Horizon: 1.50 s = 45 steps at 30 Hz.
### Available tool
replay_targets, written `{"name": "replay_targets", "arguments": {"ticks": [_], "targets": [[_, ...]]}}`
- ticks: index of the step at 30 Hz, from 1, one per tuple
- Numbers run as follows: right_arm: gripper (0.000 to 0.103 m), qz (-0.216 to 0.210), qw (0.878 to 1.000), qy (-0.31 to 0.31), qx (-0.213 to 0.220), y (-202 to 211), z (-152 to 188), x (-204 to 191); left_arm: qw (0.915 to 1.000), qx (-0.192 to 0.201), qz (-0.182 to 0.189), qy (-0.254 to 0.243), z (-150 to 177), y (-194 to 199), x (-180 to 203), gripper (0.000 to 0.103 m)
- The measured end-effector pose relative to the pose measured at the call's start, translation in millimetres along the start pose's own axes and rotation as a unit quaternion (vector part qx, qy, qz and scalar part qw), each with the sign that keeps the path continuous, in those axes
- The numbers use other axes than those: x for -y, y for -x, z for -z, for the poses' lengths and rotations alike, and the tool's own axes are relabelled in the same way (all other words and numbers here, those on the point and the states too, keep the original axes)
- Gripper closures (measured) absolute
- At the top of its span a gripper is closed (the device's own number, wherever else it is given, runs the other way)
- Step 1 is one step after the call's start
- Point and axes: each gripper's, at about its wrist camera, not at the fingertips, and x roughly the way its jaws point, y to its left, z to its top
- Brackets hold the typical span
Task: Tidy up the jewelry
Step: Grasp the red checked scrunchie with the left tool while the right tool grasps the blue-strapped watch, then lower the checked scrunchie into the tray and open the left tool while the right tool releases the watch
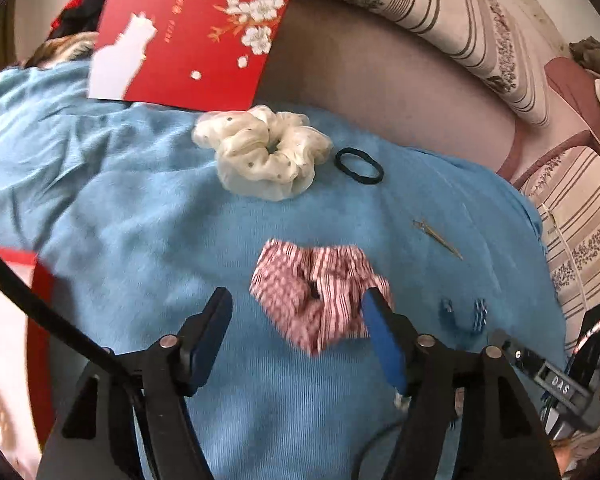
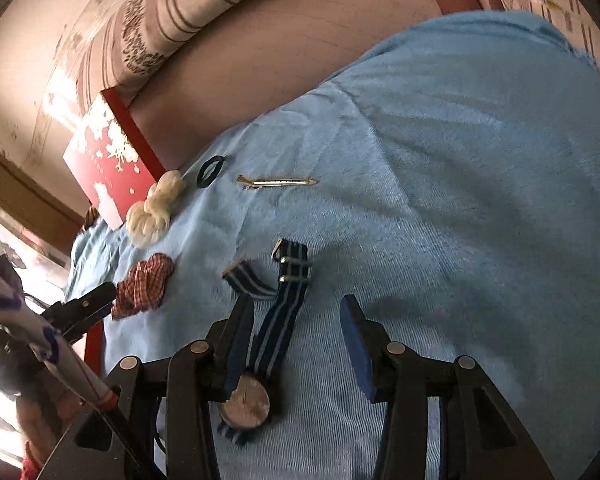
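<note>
My left gripper [image 1: 296, 316] is spread wide around the red striped scrunchie [image 1: 320, 300], whose edge seems to touch my right-hand finger. I should centre, lower, then close. My right gripper [image 2: 298, 328] is apart too, the watch [image 2: 260, 360] beside its left finger.

Bare blue cloth [image 2: 460, 200] lies right of the watch [image 2: 246, 404]; red box [image 1: 196, 28] blocks behind.

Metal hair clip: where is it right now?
The metal hair clip lies flat on the blue cloth, just right of the black hair tie and beyond the striped watch in the right wrist view.
</note>
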Motion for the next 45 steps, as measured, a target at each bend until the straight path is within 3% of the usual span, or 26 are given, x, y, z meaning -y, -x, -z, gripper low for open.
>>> {"name": "replay_targets", "arguments": {"ticks": [8,9,10,11,15,21,27,29,35,40,45], "targets": [[0.054,0.000,1.000,0.019,-0.005,-21.7,-2.3,-12.6,0.9982,-0.048,0.000,-0.034,-0.5,-39.4,27.3,0.034],[0.065,0.007,1.000,0.027,-0.005,-23.4,-1.6,-16.2,0.9976,-0.054,-0.010,-0.042,0.8,-42.1,30.8,0.038],[0.075,0.017,0.999,0.036,-0.003,-24.2,-0.9,-19.2,0.9968,-0.057,-0.021,-0.052,2.7,-43.4,34.8,0.065],[0.077,0.025,0.999,0.040,0.000,-23.1,-0.4,-22.1,0.9961,-0.062,-0.026,-0.056,4.4,-43.3,37.2,0.089],[0.082,0.027,0.998,0.042,0.035,-0.4,-3.3,-31.2,0.9977,-0.043,-0.029,-0.043,8.4,-15.3,36.0,0.090],[0.082,0.012,0.992,0.065,0.109,55.9,-1.4,-62.1,0.9981,0.019,-0.032,-0.049,19.8,74.5,13.5,0.090],[0.082,0.017,0.977,0.124,0.175,109.8,21.2,-109.9,0.9956,0.074,-0.055,-0.011,44.8,161.7,-50.6,0.089],[0.082,0.010,0.972,0.142,0.190,124.9,32.3,-130.2,0.9923,0.093,-0.082,0.011,52.0,180.3,-81.5,0.089],[0.082,-0.029,0.967,0.190,0.164,122.7,66.9,-198.1,0.9792,0.104,-0.155,0.081,71.9,200.2,-167.3,0.089],[0.082,-0.060,0.959,0.240,0.141,111.3,93.3,-265.4,0.9780,0.079,-0.135,0.138,87.6,189.9,-226.5,0.089],[0.082,-0.096,0.950,0.268,0.126,102.9,107.2,-323.0,0.9777,0.072,-0.108,0.165,80.5,181.6,-260.0,0.089]]}}
